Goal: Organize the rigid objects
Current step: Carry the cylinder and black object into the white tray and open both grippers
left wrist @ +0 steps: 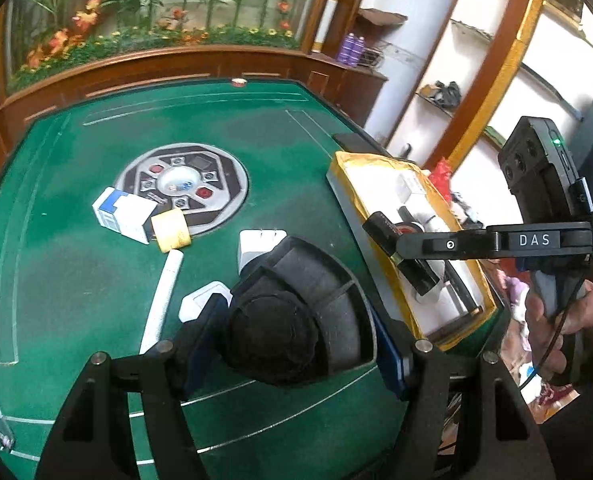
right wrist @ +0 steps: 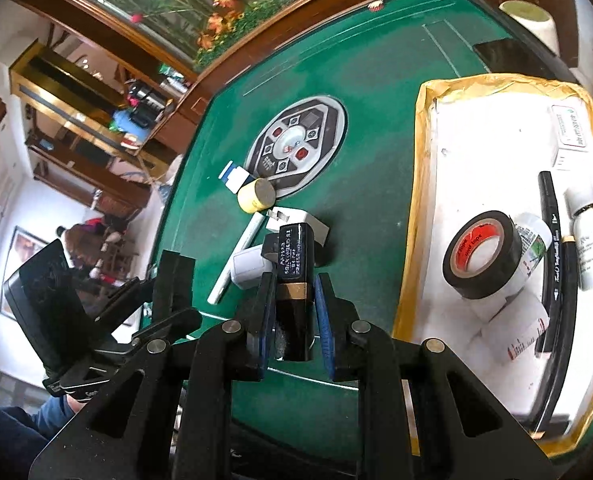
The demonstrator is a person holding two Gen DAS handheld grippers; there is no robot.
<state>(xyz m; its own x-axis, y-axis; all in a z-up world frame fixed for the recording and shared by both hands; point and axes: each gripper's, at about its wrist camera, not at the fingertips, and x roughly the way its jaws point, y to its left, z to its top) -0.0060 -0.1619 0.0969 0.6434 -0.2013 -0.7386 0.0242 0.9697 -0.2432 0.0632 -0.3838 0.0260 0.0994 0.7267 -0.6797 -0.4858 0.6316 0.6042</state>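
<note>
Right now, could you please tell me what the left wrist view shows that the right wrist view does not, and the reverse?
Only the left wrist view shows the round black object held in the left hand-held gripper. Only the right wrist view shows the black tape roll in the yellow-rimmed tray and the cup beyond it. Both show the yellow roll, the white charger and the right hand-held gripper shut on a black tube.

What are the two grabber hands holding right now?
Left gripper: shut on a round black case.
Right gripper: shut on a black tube with a gold band.
</note>
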